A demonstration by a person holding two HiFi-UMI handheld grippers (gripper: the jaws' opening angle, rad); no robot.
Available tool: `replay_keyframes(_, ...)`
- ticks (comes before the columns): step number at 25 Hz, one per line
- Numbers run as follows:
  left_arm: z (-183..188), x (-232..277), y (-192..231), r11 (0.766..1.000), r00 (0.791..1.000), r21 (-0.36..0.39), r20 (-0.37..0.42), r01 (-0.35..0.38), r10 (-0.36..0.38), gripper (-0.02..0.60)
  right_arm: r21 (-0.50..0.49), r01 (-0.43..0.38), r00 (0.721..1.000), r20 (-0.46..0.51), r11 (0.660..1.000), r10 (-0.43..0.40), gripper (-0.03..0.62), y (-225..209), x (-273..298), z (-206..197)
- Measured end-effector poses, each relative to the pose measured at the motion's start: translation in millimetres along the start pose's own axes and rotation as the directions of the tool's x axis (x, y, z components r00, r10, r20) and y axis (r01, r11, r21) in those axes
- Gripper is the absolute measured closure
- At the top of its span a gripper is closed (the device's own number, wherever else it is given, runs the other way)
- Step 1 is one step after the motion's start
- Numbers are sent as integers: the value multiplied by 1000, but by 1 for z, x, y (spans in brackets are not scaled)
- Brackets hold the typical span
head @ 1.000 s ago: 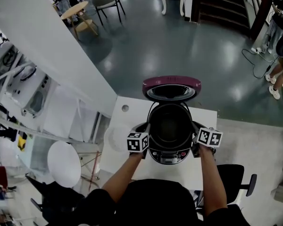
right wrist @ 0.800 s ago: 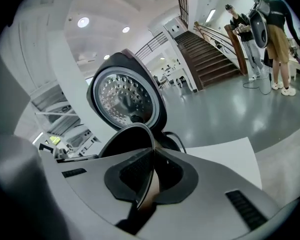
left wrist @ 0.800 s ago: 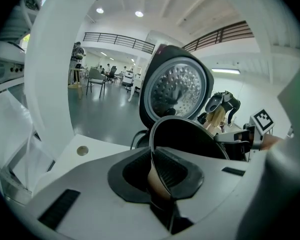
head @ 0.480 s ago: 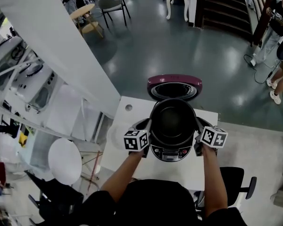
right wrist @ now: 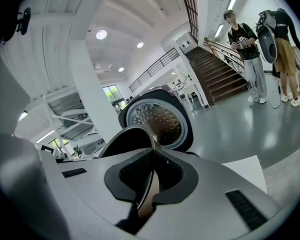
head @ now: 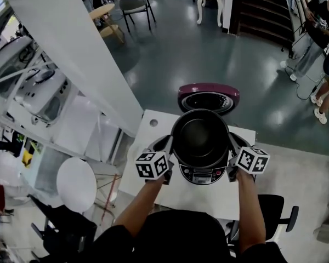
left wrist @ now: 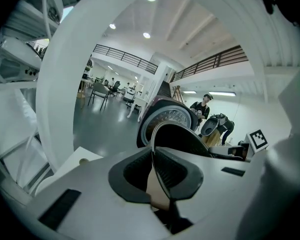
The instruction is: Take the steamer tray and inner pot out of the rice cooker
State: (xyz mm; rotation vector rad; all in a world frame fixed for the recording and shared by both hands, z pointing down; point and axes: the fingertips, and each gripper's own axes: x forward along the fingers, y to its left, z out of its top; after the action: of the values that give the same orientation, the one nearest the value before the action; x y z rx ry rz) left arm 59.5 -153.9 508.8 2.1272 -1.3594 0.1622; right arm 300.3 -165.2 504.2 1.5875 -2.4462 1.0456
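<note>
White surface (head: 175,193) close to the person carries the rice cooker (head: 200,175). The left gripper (head: 169,145) and right gripper (head: 230,148) are each clenched on opposite sides of the thin rim of the inner pot (head: 200,136). They hold it over the cooker body, apparently raised partway out. Beyond stands the open lid (head: 208,97). The pot is not yet set down. No steamer tray shows, so its removal can't be confirmed.

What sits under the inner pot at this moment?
The rice cooker: only its front shows below the inner pot. The pot covers the cooker's cavity, so what is inside it cannot be seen.
</note>
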Motion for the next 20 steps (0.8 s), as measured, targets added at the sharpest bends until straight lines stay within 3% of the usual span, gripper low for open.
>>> replay_keyframes(7, 14, -42, 27, 999, 997, -21, 56, -46, 47, 558, -5, -61, 998, -7, 998, 60, 582, 43, 16, -9)
replay_keyframes(20, 28, -108, 117, 987, 981, -67, 115, -148, 155, 560, -39, -160, 984, -79, 986, 157, 582, 137, 75, -41)
